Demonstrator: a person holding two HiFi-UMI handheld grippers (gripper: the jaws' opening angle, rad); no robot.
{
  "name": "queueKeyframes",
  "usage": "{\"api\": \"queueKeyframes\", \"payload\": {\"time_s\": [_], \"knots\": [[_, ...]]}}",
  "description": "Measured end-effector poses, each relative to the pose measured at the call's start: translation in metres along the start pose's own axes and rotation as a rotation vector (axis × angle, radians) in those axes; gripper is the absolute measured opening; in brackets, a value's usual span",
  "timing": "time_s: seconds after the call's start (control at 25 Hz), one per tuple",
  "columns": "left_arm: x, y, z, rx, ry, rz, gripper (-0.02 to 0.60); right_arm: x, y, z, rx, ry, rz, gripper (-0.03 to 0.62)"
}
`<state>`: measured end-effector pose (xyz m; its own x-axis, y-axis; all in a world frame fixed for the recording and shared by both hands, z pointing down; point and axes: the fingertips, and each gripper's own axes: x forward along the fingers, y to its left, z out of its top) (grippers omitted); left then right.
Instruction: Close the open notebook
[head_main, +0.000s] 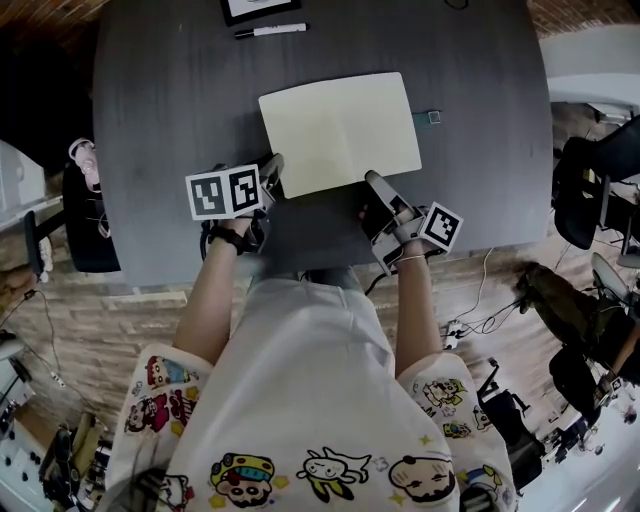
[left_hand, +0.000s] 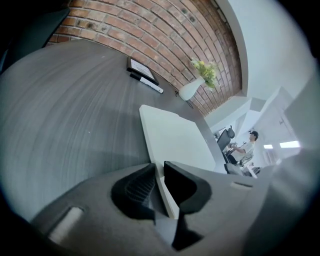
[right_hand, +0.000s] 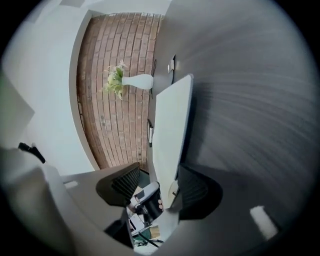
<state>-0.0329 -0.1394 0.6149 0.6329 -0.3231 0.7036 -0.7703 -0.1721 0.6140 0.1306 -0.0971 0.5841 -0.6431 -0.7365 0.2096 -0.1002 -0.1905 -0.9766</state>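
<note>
Two black-and-white square-marker cubes (head_main: 224, 191), one per gripper, carrying no words.

Head view: round dark grey table (head_main: 170, 100) over wood-plank floor (head_main: 90, 300). Cream rectangular notebook (head_main: 340, 132) lies mid-table. White marker pen (head_main: 270, 30) and black-framed card (head_main: 258, 8) sit at the far edge, print too small to read.

Left gripper view: left gripper (left_hand: 159, 176), jaws nipped onto the notebook's near corner. Red brick wall (left_hand: 150, 30), white vase with green sprigs (left_hand: 192, 89) and a seated person (left_hand: 247, 144) lie beyond.

Right gripper view: right gripper (right_hand: 157, 180), jaws apart, notebook's edge between them, close against one pad and clear of the other.

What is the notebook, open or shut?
Open: the notebook lies spread flat on the table, blank cream pages facing up, no cover over them.
</note>
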Motion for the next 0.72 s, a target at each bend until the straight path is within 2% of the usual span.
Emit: {"api": "queueKeyframes", "payload": {"time_s": [0.2,0.28,0.4,0.48,0.6,0.72], "knots": [[0.000,-0.001,-0.002,-0.004,0.010,-0.008,0.055,0.002,-0.002,0.001,-0.057,0.030,-0.009,0.184],[0.000,-0.003,-0.001,0.001,0.017,-0.014,0.055,0.005,0.004,0.002,-0.141,0.067,-0.022,0.184],[-0.002,-0.006,-0.001,0.020,0.024,-0.019,0.054,0.008,0.013,0.006,-0.265,0.110,-0.047,0.225],[-0.002,-0.007,-0.001,0.012,0.028,-0.025,0.054,0.006,0.014,0.016,-0.272,0.085,-0.056,0.231],[-0.001,-0.008,0.000,0.000,0.035,-0.037,0.052,-0.002,0.014,0.044,-0.228,-0.002,-0.041,0.232],[-0.001,-0.009,0.000,-0.005,0.039,-0.043,0.052,0.002,0.017,0.054,-0.194,0.021,0.023,0.221]]}}
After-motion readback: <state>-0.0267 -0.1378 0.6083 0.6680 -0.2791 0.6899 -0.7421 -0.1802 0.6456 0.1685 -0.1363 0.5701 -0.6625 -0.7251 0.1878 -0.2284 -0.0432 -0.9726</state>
